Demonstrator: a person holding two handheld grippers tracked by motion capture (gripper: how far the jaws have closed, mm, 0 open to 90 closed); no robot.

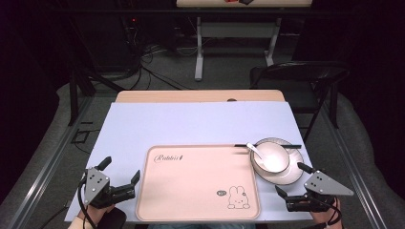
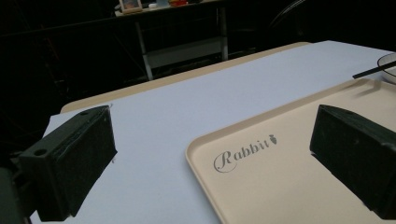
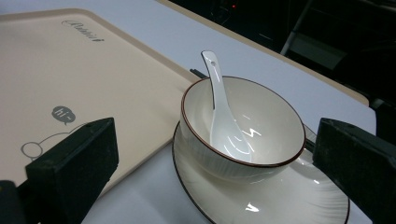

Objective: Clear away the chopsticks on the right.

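Note:
A beige tray [image 1: 191, 186] printed with a rabbit and "Rabbit" lies on the pale mat, its left rim [image 2: 196, 158] close in the left gripper view. Right of it a white bowl [image 1: 271, 157] with a dark rim sits on a white plate [image 1: 292, 175]. A white spoon [image 3: 223, 116] leans inside the bowl [image 3: 243, 126], and black chopsticks [image 1: 267, 144] lie across the far side. My left gripper [image 1: 120, 171] is open at the tray's front left corner. My right gripper [image 1: 292, 179] is open just in front of the plate [image 3: 261, 200], with nothing held.
The pale mat [image 1: 191, 124] covers a wooden table [image 1: 200, 96]. A black folding chair [image 1: 305, 76] stands beyond the far right corner. Another table's legs [image 1: 198, 43] and cables lie on the floor farther back.

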